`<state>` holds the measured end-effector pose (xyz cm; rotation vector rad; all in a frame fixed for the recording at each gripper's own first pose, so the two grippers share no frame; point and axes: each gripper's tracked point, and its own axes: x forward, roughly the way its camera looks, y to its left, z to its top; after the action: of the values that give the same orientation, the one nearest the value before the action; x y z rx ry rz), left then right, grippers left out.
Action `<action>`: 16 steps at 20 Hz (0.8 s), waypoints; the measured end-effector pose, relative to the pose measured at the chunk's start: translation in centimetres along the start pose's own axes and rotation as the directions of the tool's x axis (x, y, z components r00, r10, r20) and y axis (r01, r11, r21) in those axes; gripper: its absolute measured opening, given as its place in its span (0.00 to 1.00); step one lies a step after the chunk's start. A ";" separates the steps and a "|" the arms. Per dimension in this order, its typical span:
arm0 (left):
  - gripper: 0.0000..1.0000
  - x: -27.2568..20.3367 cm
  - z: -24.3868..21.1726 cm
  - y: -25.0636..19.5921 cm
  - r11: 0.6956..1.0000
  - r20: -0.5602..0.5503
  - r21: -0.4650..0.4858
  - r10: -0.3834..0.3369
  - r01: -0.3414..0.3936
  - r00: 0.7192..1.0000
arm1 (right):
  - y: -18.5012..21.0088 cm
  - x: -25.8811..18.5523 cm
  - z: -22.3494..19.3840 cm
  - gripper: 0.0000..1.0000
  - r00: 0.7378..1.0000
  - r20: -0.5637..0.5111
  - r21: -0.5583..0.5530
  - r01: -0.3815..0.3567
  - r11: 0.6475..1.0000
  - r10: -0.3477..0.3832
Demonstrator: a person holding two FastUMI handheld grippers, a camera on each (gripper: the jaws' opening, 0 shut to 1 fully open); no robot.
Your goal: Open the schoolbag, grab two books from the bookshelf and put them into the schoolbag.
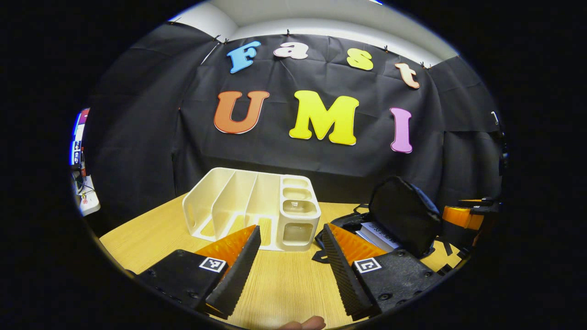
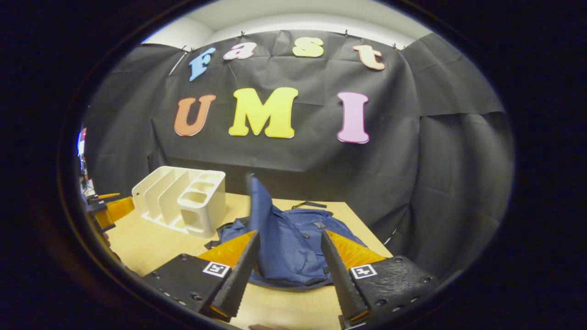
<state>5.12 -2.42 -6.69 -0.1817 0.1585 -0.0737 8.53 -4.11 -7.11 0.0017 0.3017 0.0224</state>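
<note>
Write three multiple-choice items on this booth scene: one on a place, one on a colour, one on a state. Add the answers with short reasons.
1. Where does the cream plastic bookshelf stand?
A. On the wooden table
B. Inside the bag
C. On the floor

2. What colour is the outside of the fabric schoolbag in the right gripper view?
A. Red
B. Blue
C. Green

3. How does the left claw stand?
A. Shut on a book
B. Shut on the bag's flap
C. Open, holding nothing

Answers:
1. A: the bookshelf's base rests on the wooden table, beside the schoolbag.
2. B: its cloth shows blue between the right claw's open fingers.
3. C: bare table shows between its spread fingers, and a white book already lies in the bag under its raised flap.
</note>
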 end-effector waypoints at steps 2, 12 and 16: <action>0.88 -1.2 0.5 -0.3 1.000 0.017 -0.004 -0.006 0.006 1.000 | -0.4 -1.9 0.4 0.85 0.999 0.032 0.002 0.018 1.000 -0.018; 0.98 -4.8 3.1 -2.9 0.996 0.067 0.090 -0.018 0.012 0.998 | -1.7 -9.2 1.2 0.94 0.981 0.187 0.047 0.042 0.998 -0.050; 0.99 -5.6 3.9 -1.9 0.993 0.086 0.119 0.016 -0.026 0.996 | -1.2 -9.3 0.8 0.94 0.983 0.179 0.052 0.025 0.998 -0.034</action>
<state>0.18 -3.13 -1.69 -0.0630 0.0713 -0.0543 -0.09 -5.55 -3.60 0.0480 0.1218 -0.0142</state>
